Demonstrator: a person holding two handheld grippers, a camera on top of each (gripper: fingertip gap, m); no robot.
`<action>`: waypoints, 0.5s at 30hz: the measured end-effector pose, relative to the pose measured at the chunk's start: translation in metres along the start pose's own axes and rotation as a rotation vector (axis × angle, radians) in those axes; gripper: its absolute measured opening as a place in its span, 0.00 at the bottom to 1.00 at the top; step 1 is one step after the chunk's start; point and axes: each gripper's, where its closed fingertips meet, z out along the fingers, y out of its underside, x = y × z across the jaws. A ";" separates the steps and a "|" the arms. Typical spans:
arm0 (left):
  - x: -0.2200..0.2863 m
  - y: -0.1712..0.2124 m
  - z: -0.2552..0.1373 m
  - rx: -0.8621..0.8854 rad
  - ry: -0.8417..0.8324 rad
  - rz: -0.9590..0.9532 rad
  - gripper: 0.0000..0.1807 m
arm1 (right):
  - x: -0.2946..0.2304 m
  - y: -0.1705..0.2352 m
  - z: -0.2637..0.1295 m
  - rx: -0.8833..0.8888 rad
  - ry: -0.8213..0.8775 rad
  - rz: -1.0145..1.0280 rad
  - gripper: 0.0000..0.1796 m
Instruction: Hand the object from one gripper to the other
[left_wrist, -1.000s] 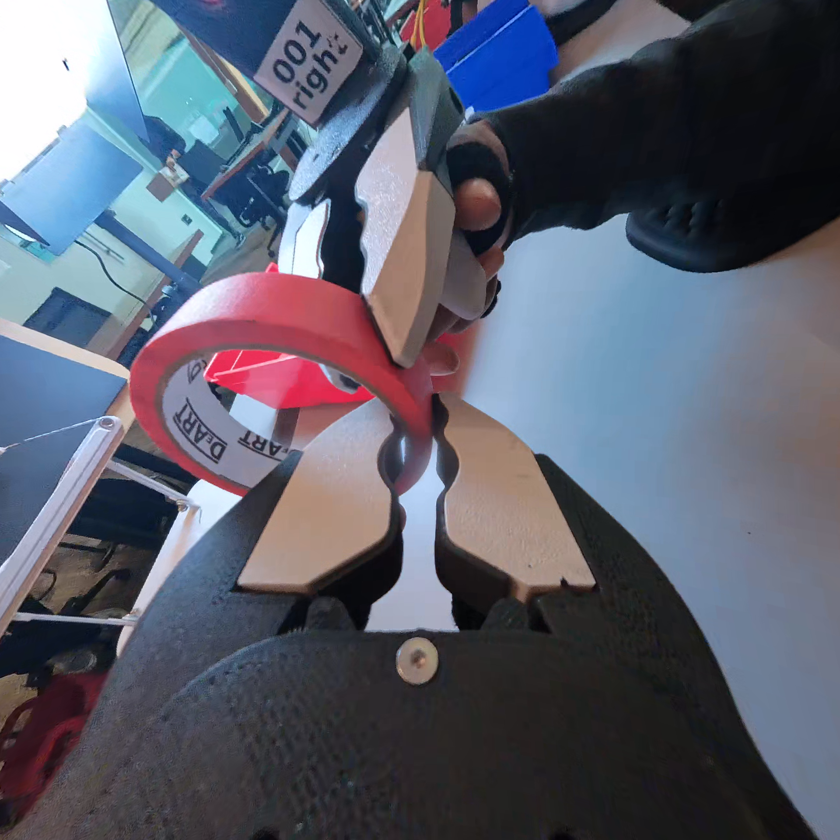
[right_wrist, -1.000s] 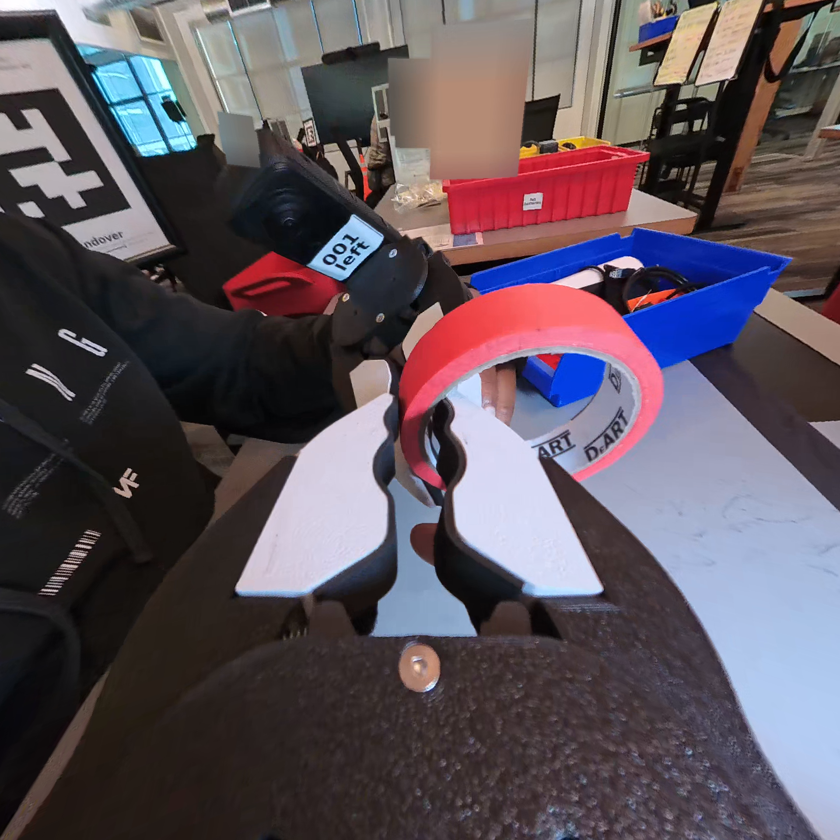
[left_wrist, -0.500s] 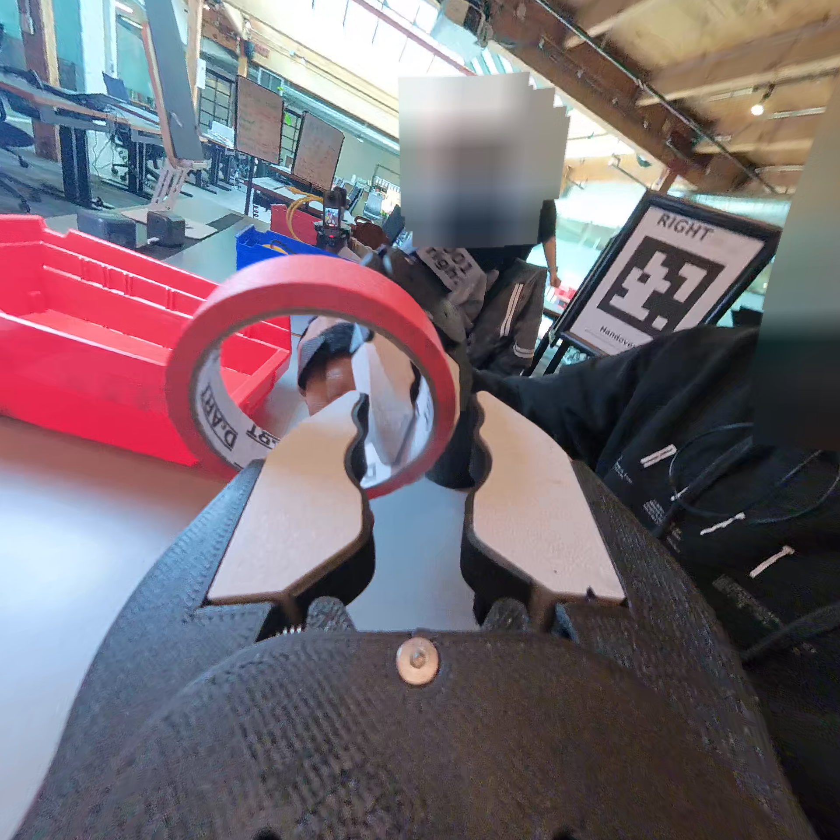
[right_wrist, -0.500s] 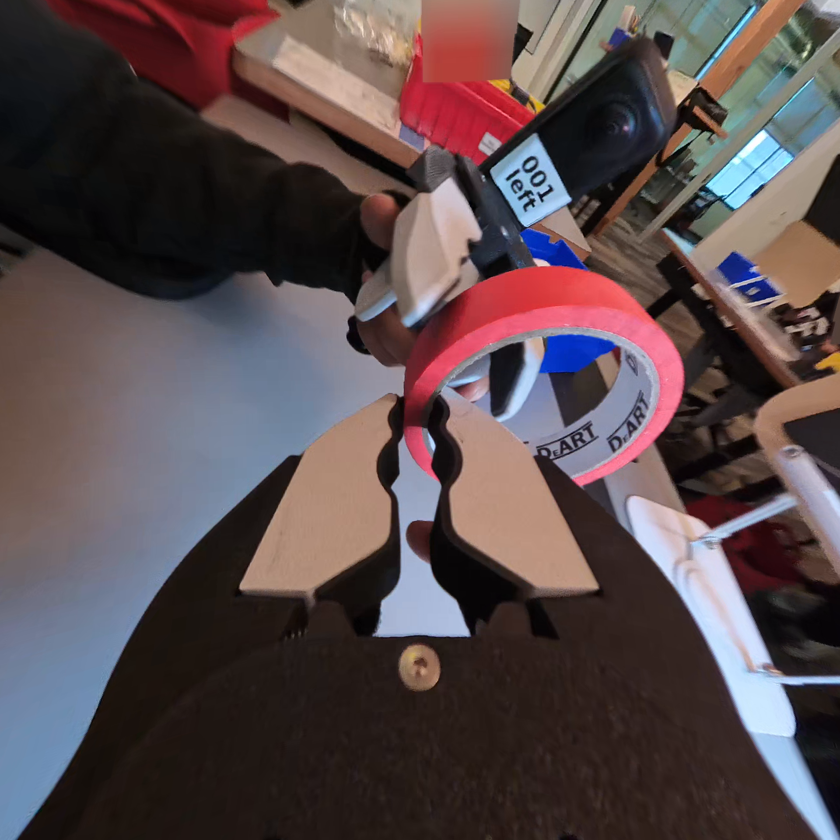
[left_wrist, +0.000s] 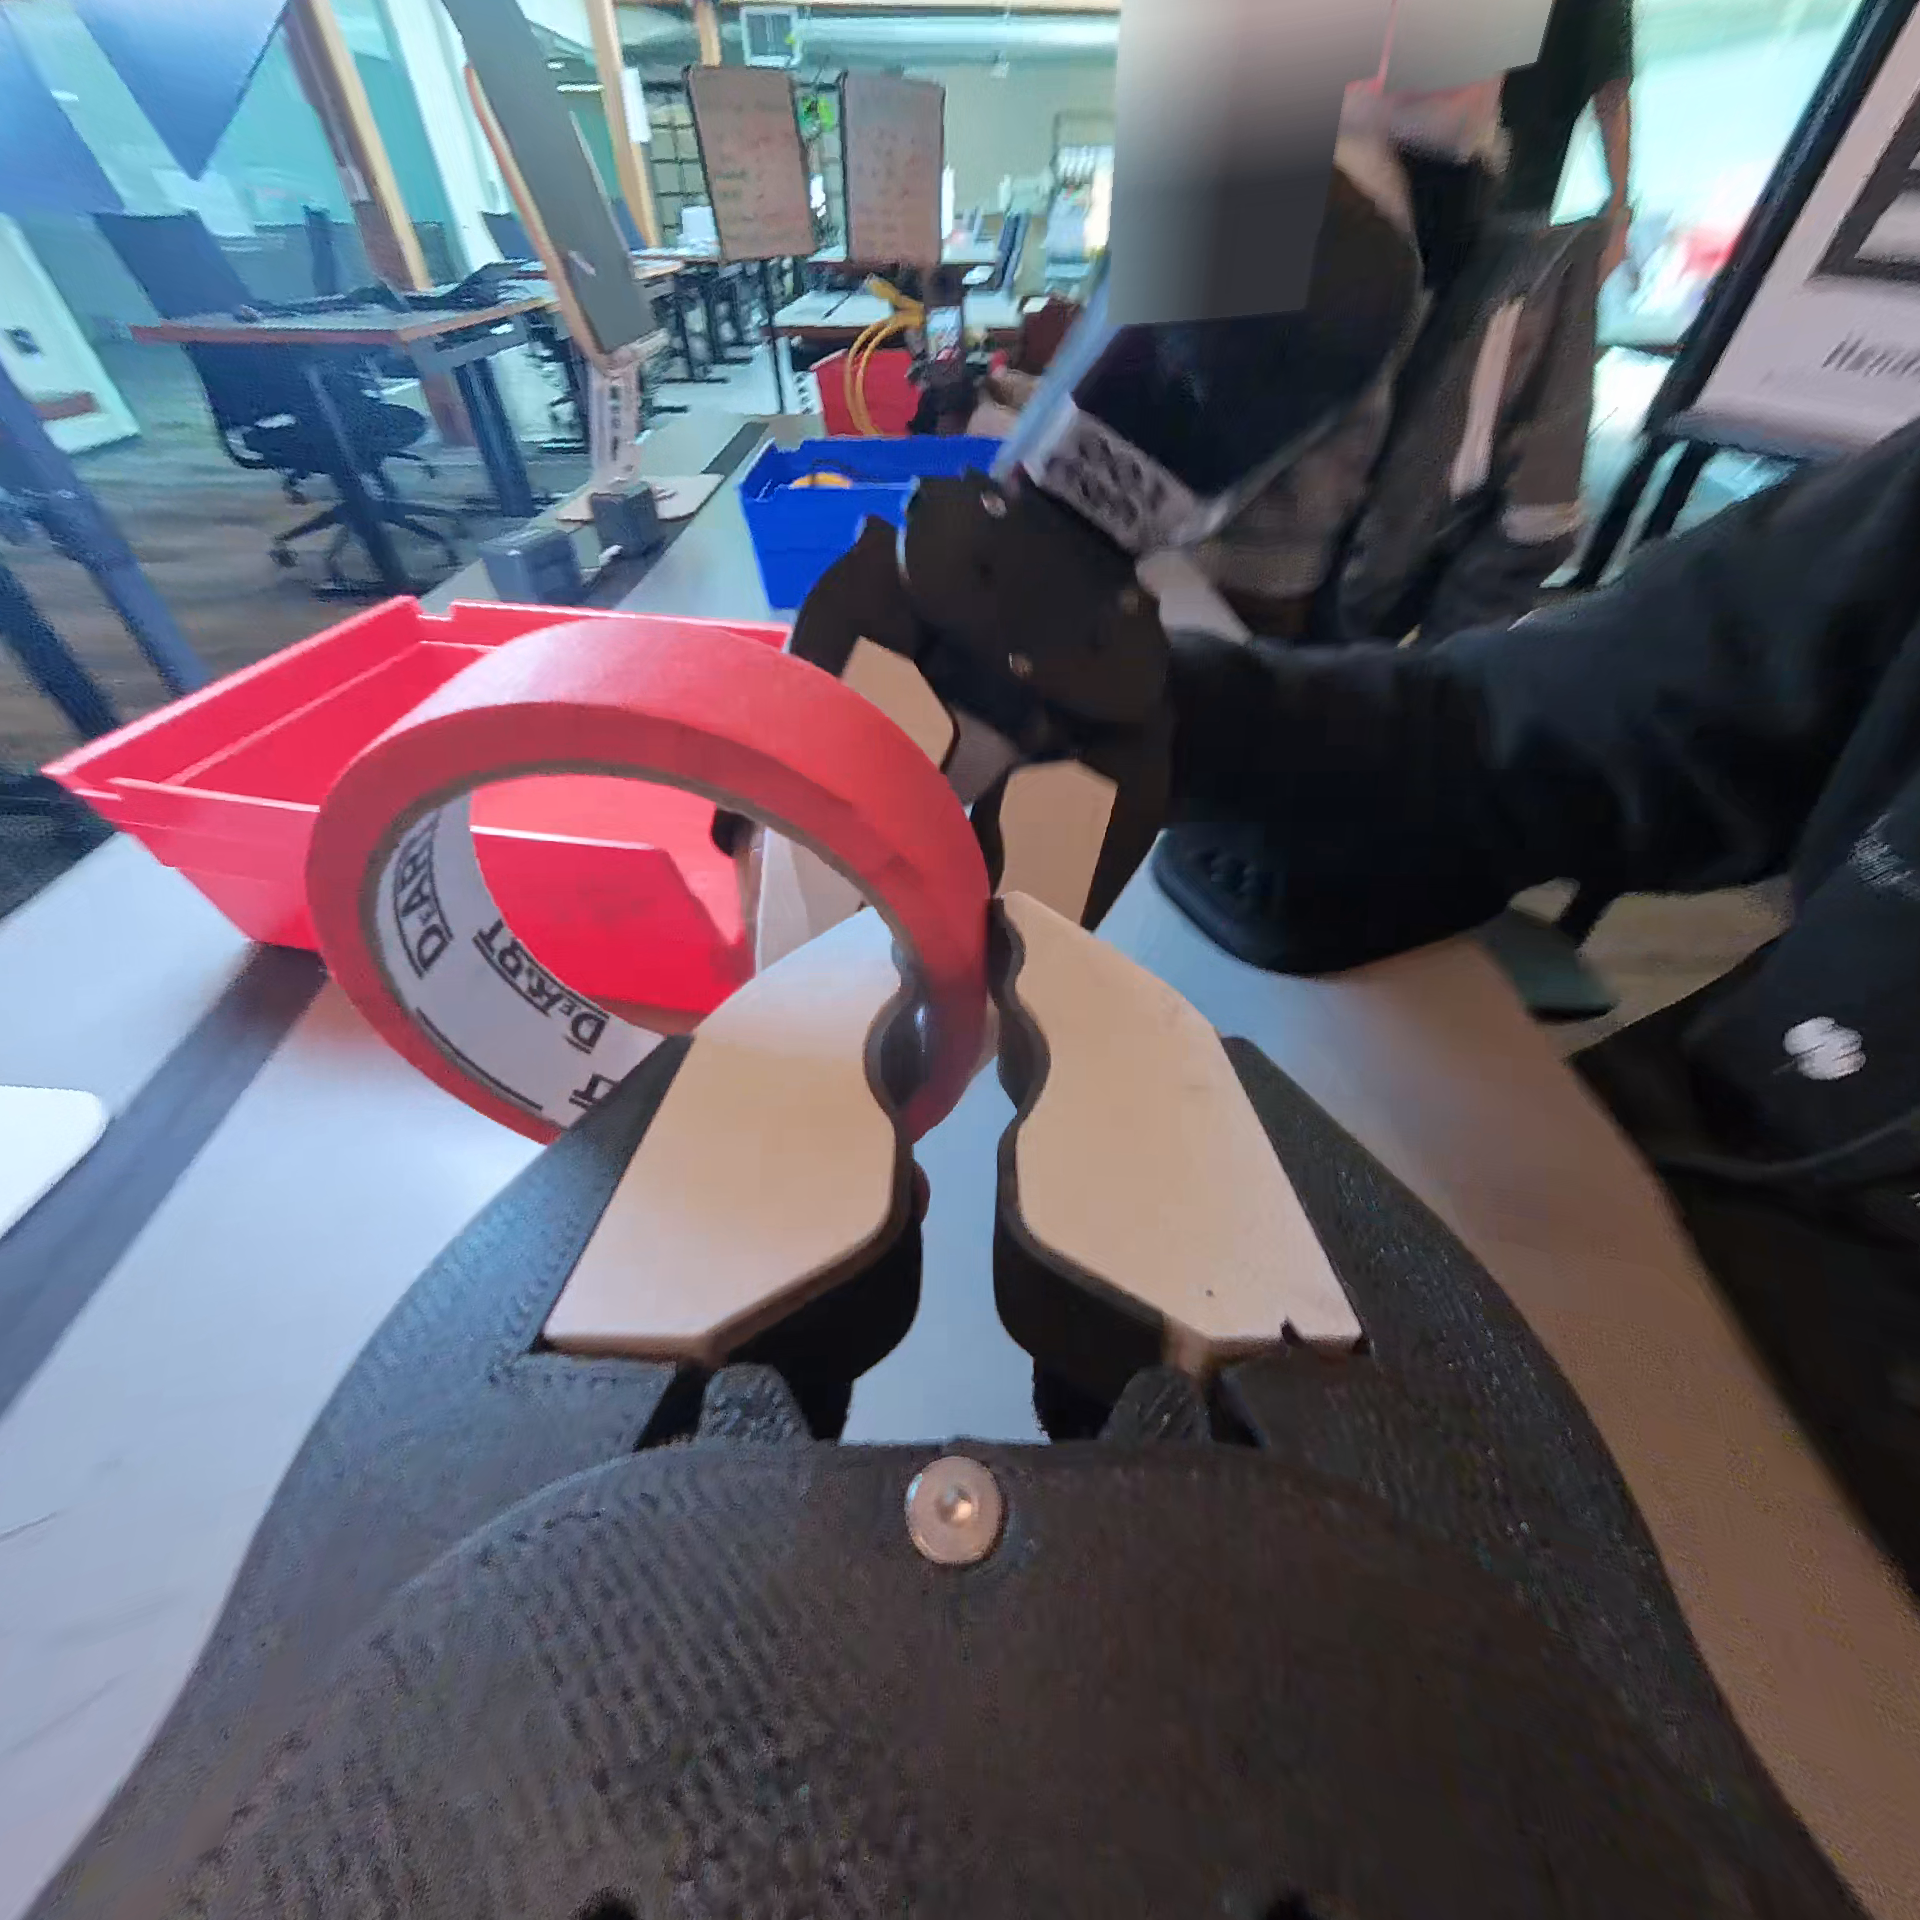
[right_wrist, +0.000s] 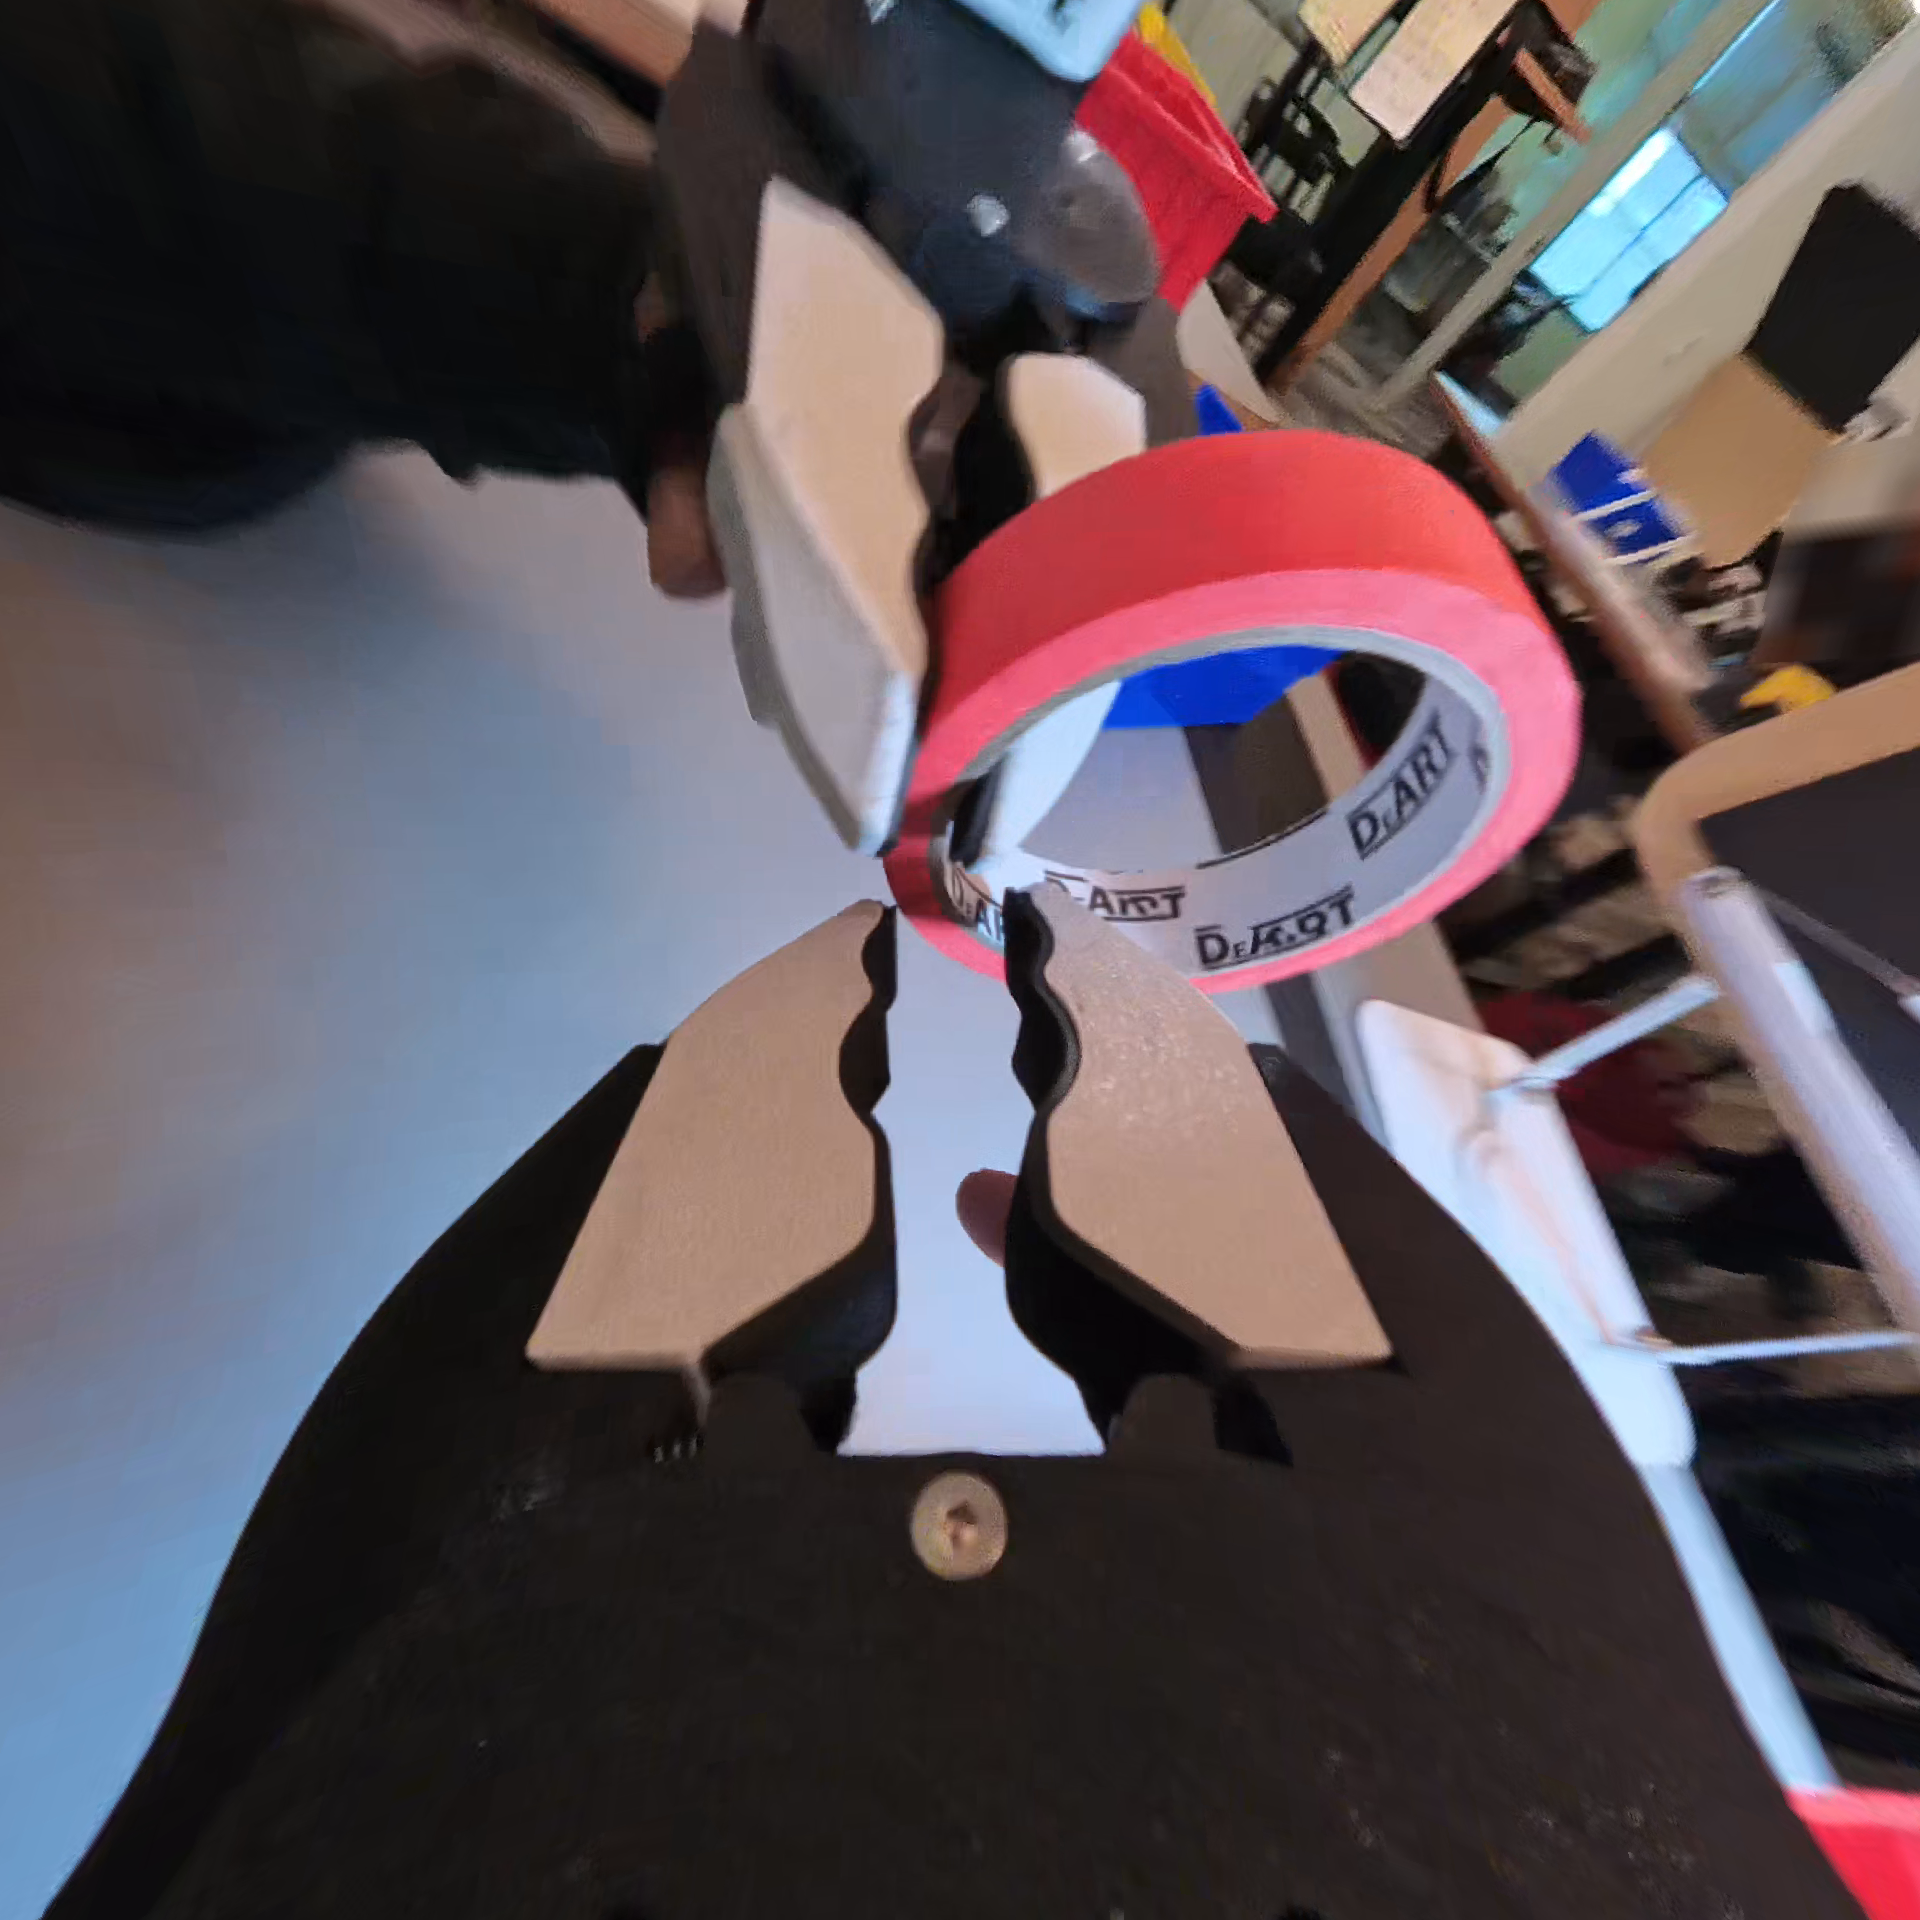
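Observation:
A red roll of tape (left_wrist: 665, 707) with a white printed core is held in the air above the table. My left gripper (left_wrist: 948, 920) is shut on the roll's wall at its right edge, one finger inside the ring and one outside. In the right wrist view the roll (right_wrist: 1247, 540) sits just past my right gripper (right_wrist: 948, 906), whose jaws stand slightly apart with the roll's rim at their tips. The left gripper (right_wrist: 925, 821) comes in from above and clamps the roll there. The right gripper (left_wrist: 982, 790) shows behind the roll in the left wrist view.
A red bin (left_wrist: 260, 748) stands on the grey table (left_wrist: 208, 1247) behind the roll, and a blue bin (left_wrist: 821, 520) farther back. A person's black sleeve (left_wrist: 1507, 748) reaches in from the right. A white metal frame (right_wrist: 1507, 1143) lies past the table edge. Spacing between my two grippers at the tips: around 4 cm.
Half a second ago my left jaws stood apart around the roll's wall and my right gripper was shut on it. Now the left is shut on it and the right jaws have parted.

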 end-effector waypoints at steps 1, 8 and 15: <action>-0.001 0.003 0.001 -0.024 -0.022 0.043 0.05 | 0.001 -0.004 -0.006 0.045 -0.034 0.071 0.13; 0.025 -0.007 0.002 0.079 0.095 0.152 0.05 | 0.023 -0.014 -0.036 0.353 -0.207 0.518 0.24; 0.068 -0.031 -0.012 0.280 0.431 0.002 0.05 | 0.000 -0.035 -0.037 0.576 -0.526 0.740 0.27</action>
